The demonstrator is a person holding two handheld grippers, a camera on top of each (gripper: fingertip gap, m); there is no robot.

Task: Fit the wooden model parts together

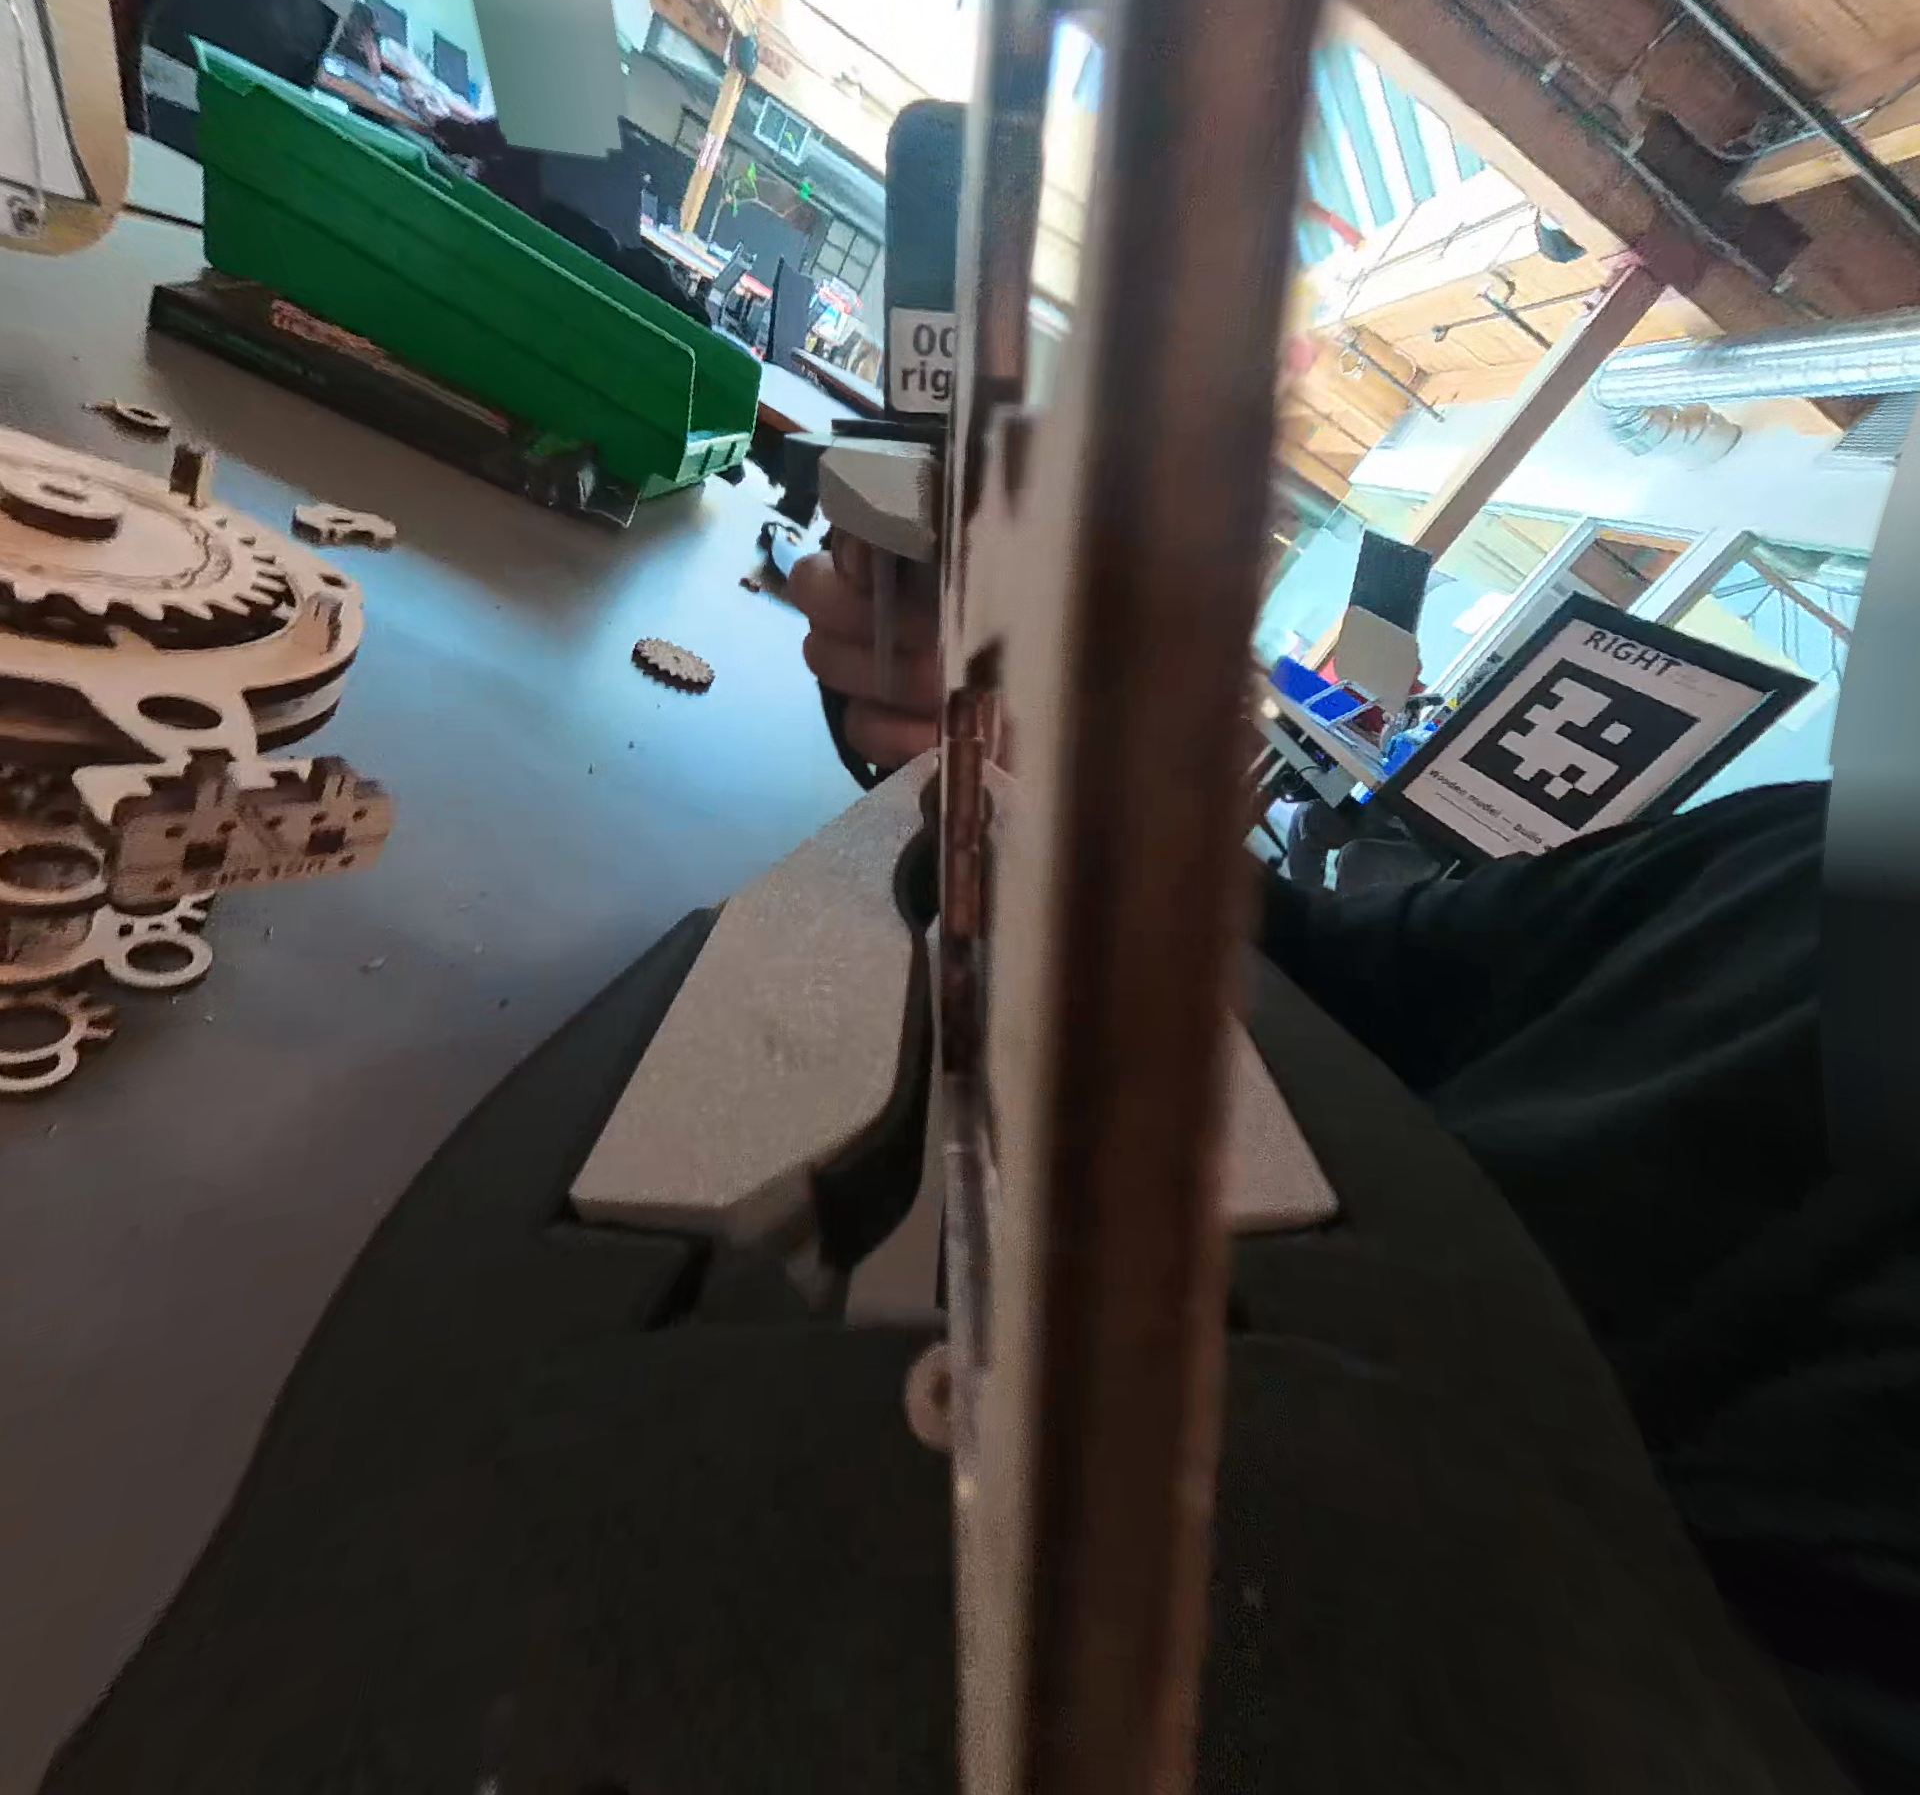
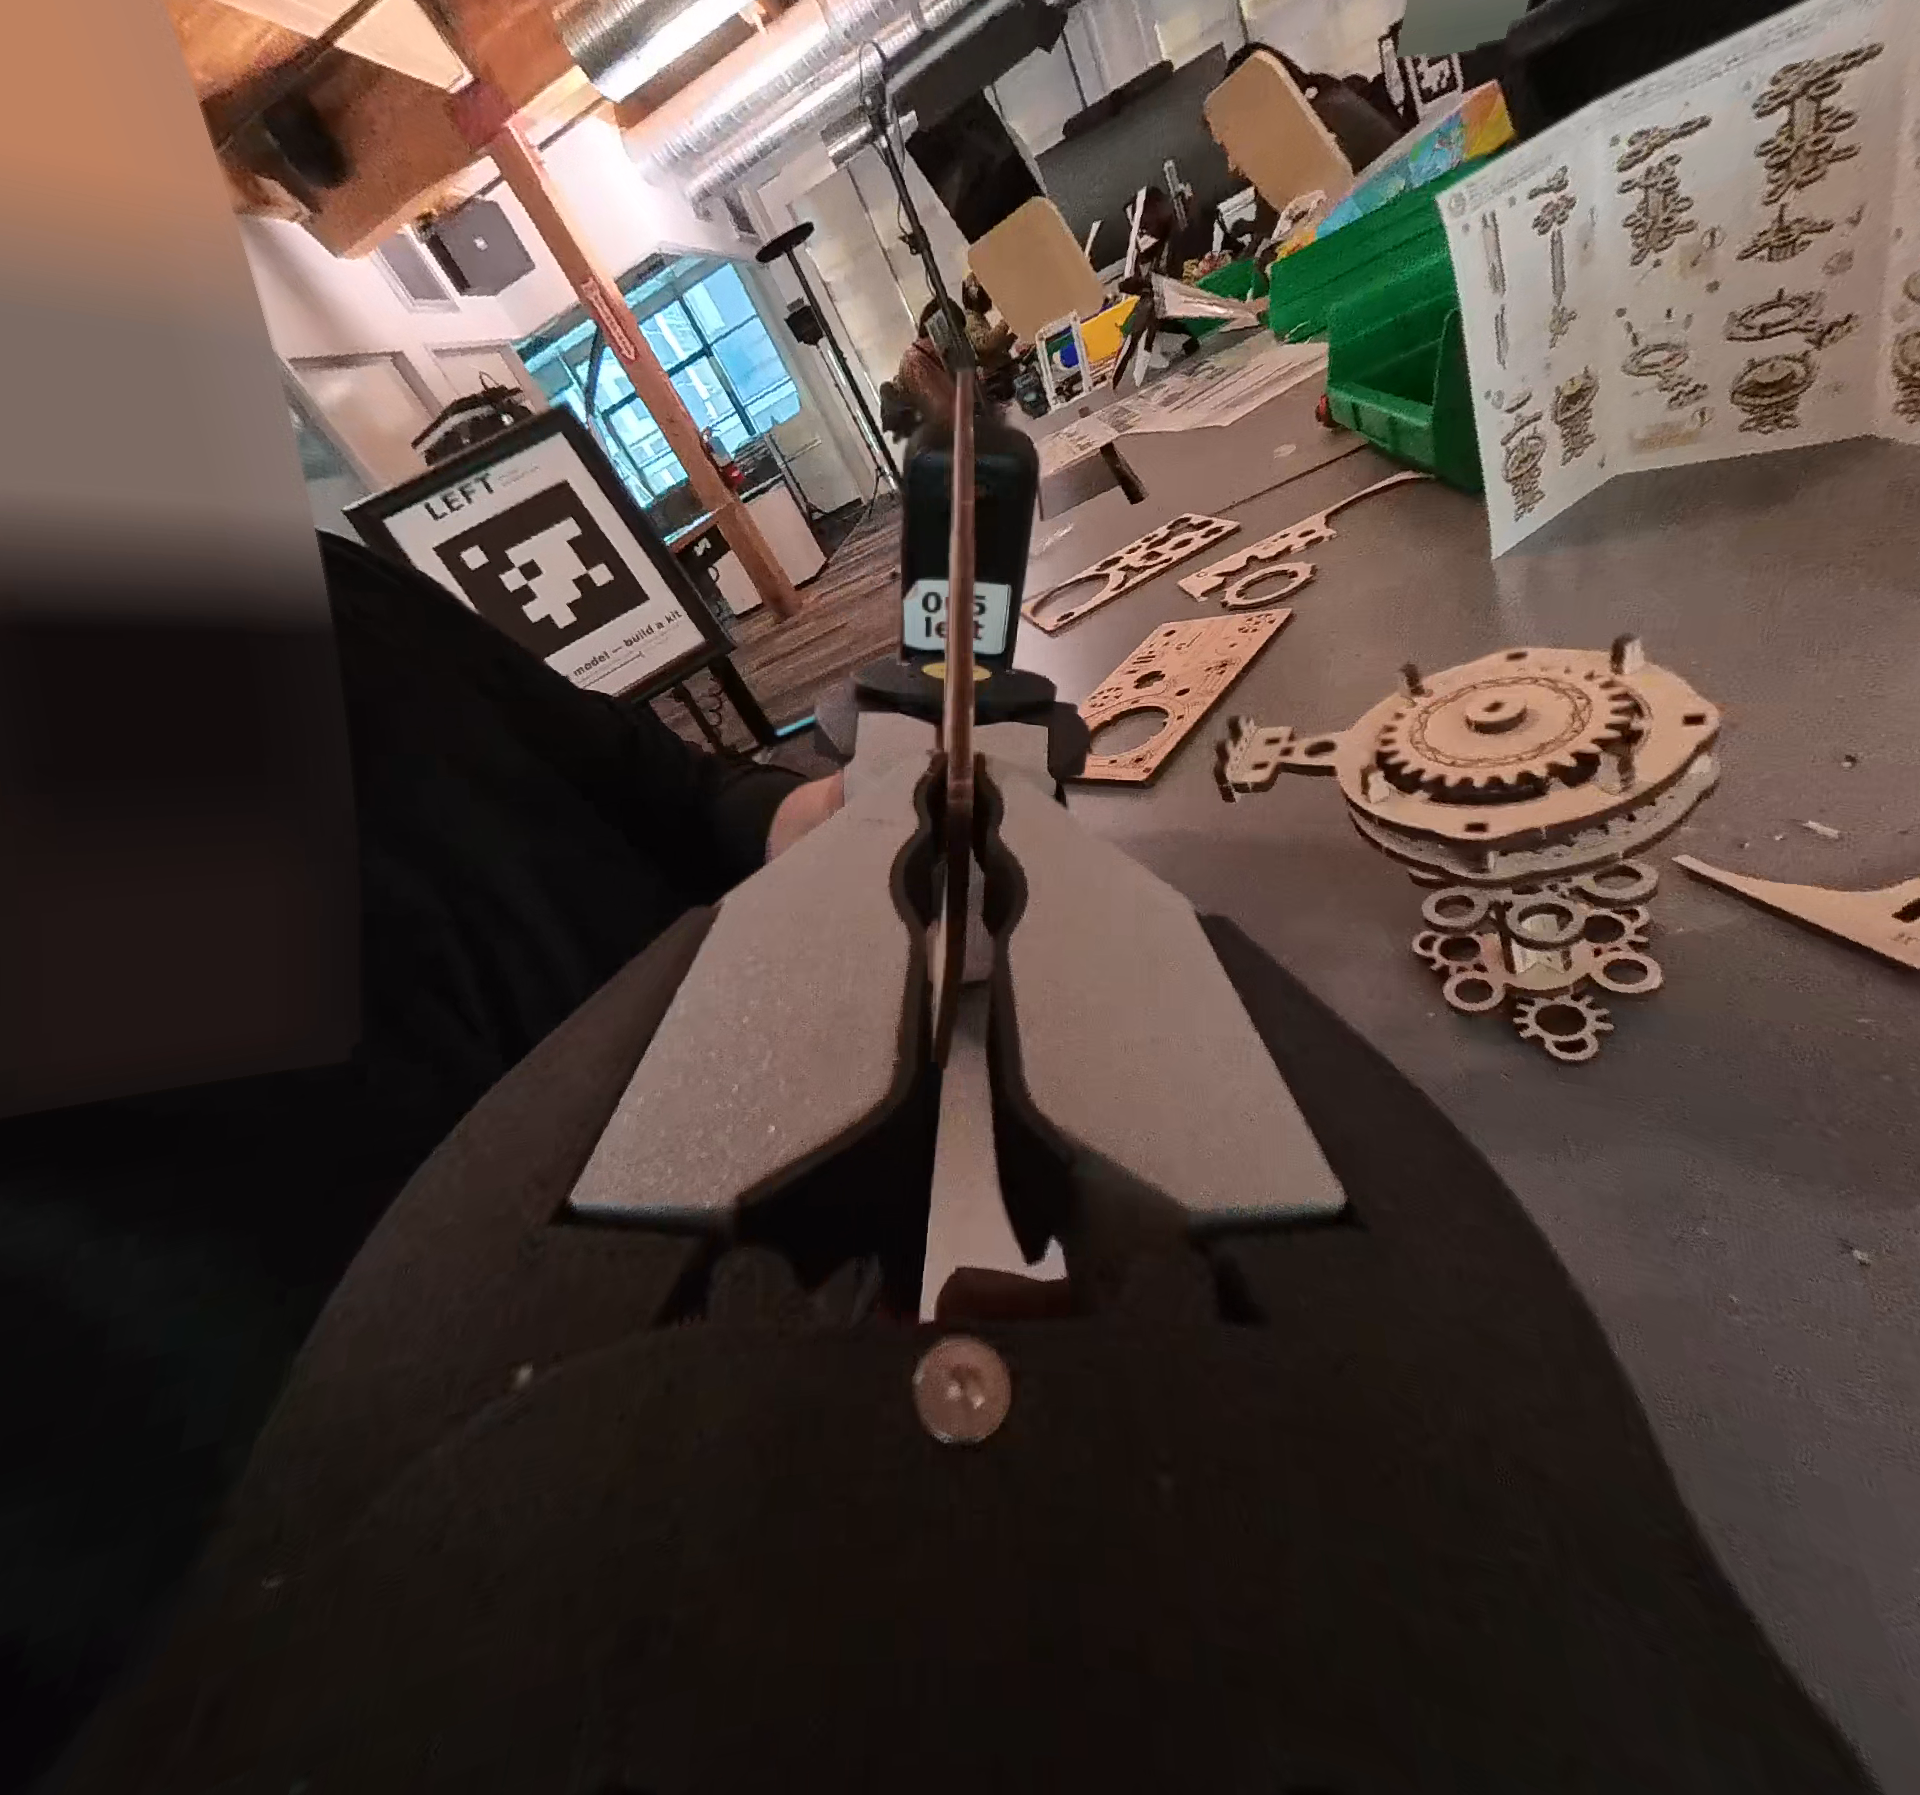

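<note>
Both grippers are shut on one thin wooden sheet, held upright and seen edge-on above the table. In the left wrist view the sheet (image 1: 1143, 810) fills the middle, and my left gripper (image 1: 997, 810) clamps its near end. The right gripper (image 1: 878, 488) shows farther off on the same sheet. In the right wrist view my right gripper (image 2: 958, 758) pinches the sheet (image 2: 961, 550), with the left gripper (image 2: 966, 602) beyond it. The half-built wooden gear model (image 1: 156, 623) (image 2: 1527, 758) stands on the grey table (image 2: 1558, 1226).
Loose small gears (image 1: 673, 663) (image 1: 343, 524) lie on the table. Punched-out wooden sheets (image 2: 1174, 685) (image 2: 1132, 566) lie beyond the model. A green bin (image 1: 436, 270) (image 2: 1382, 332) and a folded instruction sheet (image 2: 1704, 239) stand at the back. Framed marker signs (image 1: 1590, 737) (image 2: 540, 561) stand off-table. My left and right fingertips are right by each other.
</note>
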